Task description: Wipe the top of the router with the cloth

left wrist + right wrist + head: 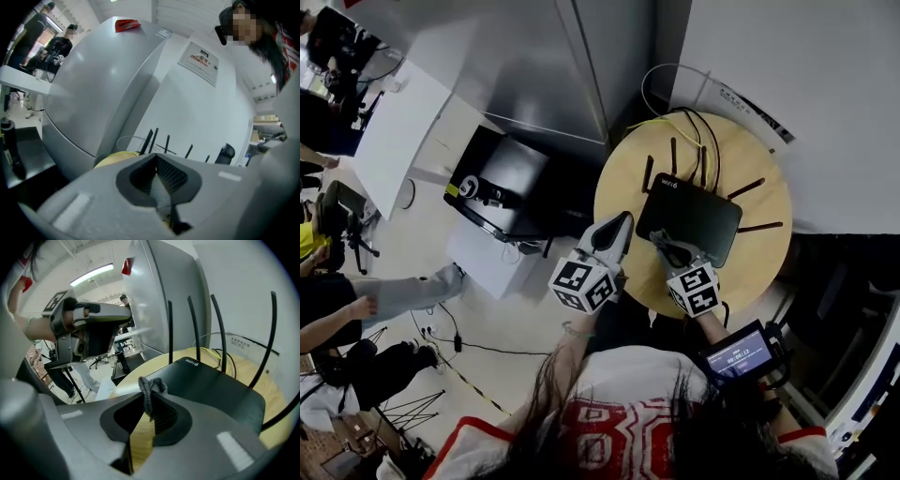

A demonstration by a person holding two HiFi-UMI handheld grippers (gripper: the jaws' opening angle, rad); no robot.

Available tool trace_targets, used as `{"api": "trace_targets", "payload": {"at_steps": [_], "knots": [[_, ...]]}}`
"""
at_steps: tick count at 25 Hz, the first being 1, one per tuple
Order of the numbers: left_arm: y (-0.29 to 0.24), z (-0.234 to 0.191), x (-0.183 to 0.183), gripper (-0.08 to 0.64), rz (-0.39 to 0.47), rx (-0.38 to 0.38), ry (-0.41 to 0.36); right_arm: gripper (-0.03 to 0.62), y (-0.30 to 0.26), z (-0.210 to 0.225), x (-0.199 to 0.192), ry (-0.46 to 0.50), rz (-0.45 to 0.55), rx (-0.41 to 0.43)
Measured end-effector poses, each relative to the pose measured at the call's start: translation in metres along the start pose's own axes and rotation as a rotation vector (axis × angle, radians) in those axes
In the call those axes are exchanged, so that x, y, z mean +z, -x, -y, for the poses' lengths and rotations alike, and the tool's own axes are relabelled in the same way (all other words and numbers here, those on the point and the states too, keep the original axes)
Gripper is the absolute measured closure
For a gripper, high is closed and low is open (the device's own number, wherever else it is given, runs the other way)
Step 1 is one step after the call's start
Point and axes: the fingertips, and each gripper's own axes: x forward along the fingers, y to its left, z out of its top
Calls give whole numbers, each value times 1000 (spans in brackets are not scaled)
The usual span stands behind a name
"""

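Note:
A black router (689,220) with several thin antennas lies flat on a round wooden table (769,178). My right gripper (662,242) is at the router's near left corner, shut on a small grey cloth (672,250). In the right gripper view the cloth (150,386) sticks up out of the shut gripper (148,397), just short of the router (213,387). My left gripper (622,225) is shut on nothing and hovers left of the router, over the table's left edge. Its view shows the antennas (152,138) beyond the meeting tips of the gripper (156,158).
A tall grey cabinet (544,66) stands behind the table to the left, and a white wall panel (806,84) to the right. Yellow and black cables (696,120) run off the router's far side. A black box (502,183) and a white desk (398,131) stand at left, near seated people (337,309).

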Motion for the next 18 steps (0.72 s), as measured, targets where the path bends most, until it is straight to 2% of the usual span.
{"api": "trace_targets", "payload": {"at_steps": [9, 14, 18], "knots": [[-14, 1, 0, 558, 8, -15, 12, 549, 1, -6, -1, 40, -33, 35], [-13, -5, 0, 558, 7, -1, 16, 549, 0, 15, 18, -2, 12, 5], [-8, -10, 0, 558, 9, 15, 18, 549, -8, 43, 39, 6, 34, -27]]}}
